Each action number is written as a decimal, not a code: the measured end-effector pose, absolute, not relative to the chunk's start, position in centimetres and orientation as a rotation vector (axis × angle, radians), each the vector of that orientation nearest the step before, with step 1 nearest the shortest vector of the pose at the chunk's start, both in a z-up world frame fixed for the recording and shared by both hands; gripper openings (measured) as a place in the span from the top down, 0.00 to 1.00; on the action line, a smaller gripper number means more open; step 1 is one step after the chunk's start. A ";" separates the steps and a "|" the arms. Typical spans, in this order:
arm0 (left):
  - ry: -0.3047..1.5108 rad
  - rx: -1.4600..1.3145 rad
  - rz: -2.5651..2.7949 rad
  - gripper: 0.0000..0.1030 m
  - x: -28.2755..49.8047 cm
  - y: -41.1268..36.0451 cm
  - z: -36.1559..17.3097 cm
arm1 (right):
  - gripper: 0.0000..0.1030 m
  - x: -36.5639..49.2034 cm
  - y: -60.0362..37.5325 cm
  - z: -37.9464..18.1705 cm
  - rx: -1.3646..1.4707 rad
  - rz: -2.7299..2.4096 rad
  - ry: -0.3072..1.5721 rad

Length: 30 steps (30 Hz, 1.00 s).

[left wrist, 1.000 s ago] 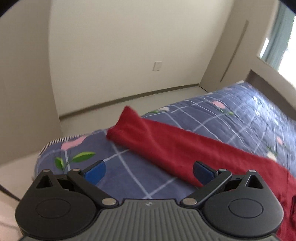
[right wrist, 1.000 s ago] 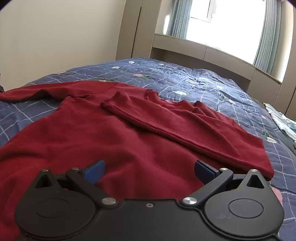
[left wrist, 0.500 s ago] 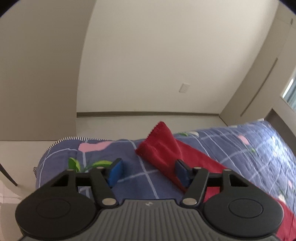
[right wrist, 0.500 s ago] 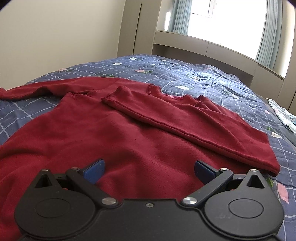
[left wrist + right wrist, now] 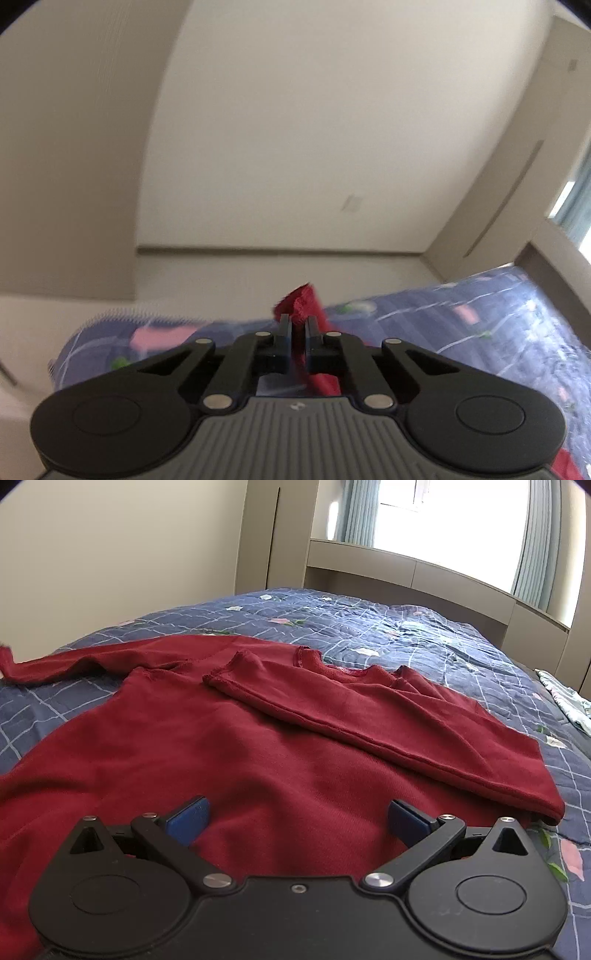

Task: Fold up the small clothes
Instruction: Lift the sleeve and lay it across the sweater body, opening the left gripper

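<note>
A dark red long-sleeved top (image 5: 229, 753) lies spread on the blue quilted bed. Its right sleeve (image 5: 376, 716) is folded across the chest. Its left sleeve (image 5: 92, 661) stretches out to the left. In the left wrist view, the end of that red sleeve (image 5: 301, 301) sticks up between the pads, and my left gripper (image 5: 298, 325) is shut on it. My right gripper (image 5: 297, 812) hovers open over the lower body of the top, with nothing between its fingers.
The blue floral quilt (image 5: 406, 627) covers the bed, whose left edge (image 5: 96, 328) drops to the floor by a cream wall. A headboard ledge (image 5: 424, 576) and window lie beyond. Pale patterned cloth (image 5: 565, 698) lies at the far right.
My left gripper's jaws closed from wide open onto the cuff end of the left sleeve, and its view tilted up toward the wall. The right gripper stayed open and still.
</note>
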State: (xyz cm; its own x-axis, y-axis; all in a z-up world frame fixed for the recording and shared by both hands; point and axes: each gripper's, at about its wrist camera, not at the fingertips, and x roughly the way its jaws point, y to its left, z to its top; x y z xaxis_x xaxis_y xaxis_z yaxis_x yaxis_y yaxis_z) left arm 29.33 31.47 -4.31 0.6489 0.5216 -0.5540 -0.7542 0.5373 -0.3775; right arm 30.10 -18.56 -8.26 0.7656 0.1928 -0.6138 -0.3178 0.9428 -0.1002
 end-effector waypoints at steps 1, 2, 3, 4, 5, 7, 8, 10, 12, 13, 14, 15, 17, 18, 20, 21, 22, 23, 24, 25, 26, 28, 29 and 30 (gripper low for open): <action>0.389 -0.616 0.761 0.95 29.8 31.1 -3.5 | 0.01 30.1 -18.6 -8.2 -0.199 0.281 0.642; 0.378 -0.597 0.739 0.95 30.2 30.7 -2.7 | 0.01 30.1 -18.7 -8.3 -0.194 0.283 0.642; 0.363 -0.572 0.708 0.95 30.9 30.0 -1.7 | 0.01 30.1 -18.8 -8.2 -0.187 0.284 0.643; 0.347 -0.546 0.676 0.95 31.6 29.2 -0.7 | 0.01 30.1 -18.9 -8.2 -0.180 0.286 0.643; 0.333 -0.522 0.646 0.95 32.3 28.4 0.3 | 0.01 30.1 -18.9 -8.1 -0.171 0.287 0.644; 0.299 -0.470 0.569 0.95 34.0 26.2 2.4 | 0.01 30.2 -19.5 -7.8 -0.138 0.288 0.644; 0.282 -0.446 0.527 0.95 34.8 24.9 3.4 | 0.01 30.2 -19.7 -7.6 -0.120 0.286 0.641; 0.258 -0.413 0.449 0.95 36.2 22.3 5.1 | 0.01 30.2 -20.7 -7.2 -0.085 0.285 0.635; 0.228 -0.391 0.363 0.95 37.5 19.6 7.0 | 0.01 30.1 -21.6 -6.7 -0.073 0.270 0.626; 0.213 -0.383 0.317 0.95 38.1 18.2 7.8 | 0.01 30.1 -22.0 -6.5 -0.075 0.263 0.621; 0.202 -0.373 0.276 0.95 38.7 16.9 8.6 | 0.01 30.0 -22.6 -6.3 -0.079 0.256 0.616; 0.193 -0.360 0.236 0.95 39.3 15.5 9.3 | 0.01 30.0 -23.2 -6.1 -0.084 0.247 0.610; 0.184 -0.333 0.153 0.95 40.4 12.8 10.5 | 0.01 29.9 -24.4 -5.8 -0.088 0.229 0.600; 0.184 -0.316 0.107 0.95 40.8 11.3 11.0 | 0.01 29.8 -25.2 -5.6 -0.088 0.216 0.594; 0.200 -0.273 0.021 0.95 41.6 8.4 11.5 | 0.00 29.6 -26.6 -5.4 -0.085 0.192 0.587; 0.215 -0.252 -0.020 0.95 42.2 6.9 11.3 | 0.00 29.5 -27.4 -5.3 -0.085 0.181 0.583; 0.227 -0.235 -0.054 0.95 42.5 5.5 11.2 | 0.01 29.4 -28.2 -5.2 -0.086 0.168 0.580; 0.243 -0.213 -0.096 0.95 42.9 3.9 10.9 | 0.00 29.3 -29.0 -5.3 -0.089 0.153 0.577; 0.253 -0.197 -0.122 0.95 43.2 2.7 10.5 | 0.01 29.1 -29.6 -5.3 -0.092 0.139 0.576; 0.262 -0.183 -0.146 0.95 43.5 1.5 10.0 | 0.01 29.0 -30.2 -5.4 -0.095 0.126 0.576; 0.273 -0.175 -0.172 0.95 43.8 0.2 9.5 | 0.01 28.8 -30.9 -5.6 -0.097 0.110 0.578; 0.300 -0.177 -0.226 0.95 43.7 -2.3 8.4 | 0.01 28.6 -32.0 -6.0 -0.090 0.090 0.586; 0.321 -0.177 -0.252 0.95 43.8 -3.8 7.6 | 0.01 28.5 -32.5 -6.2 -0.083 0.080 0.594; 0.338 -0.172 -0.271 0.95 44.1 -5.6 6.7 | 0.01 28.4 -33.0 -6.5 -0.073 0.069 0.607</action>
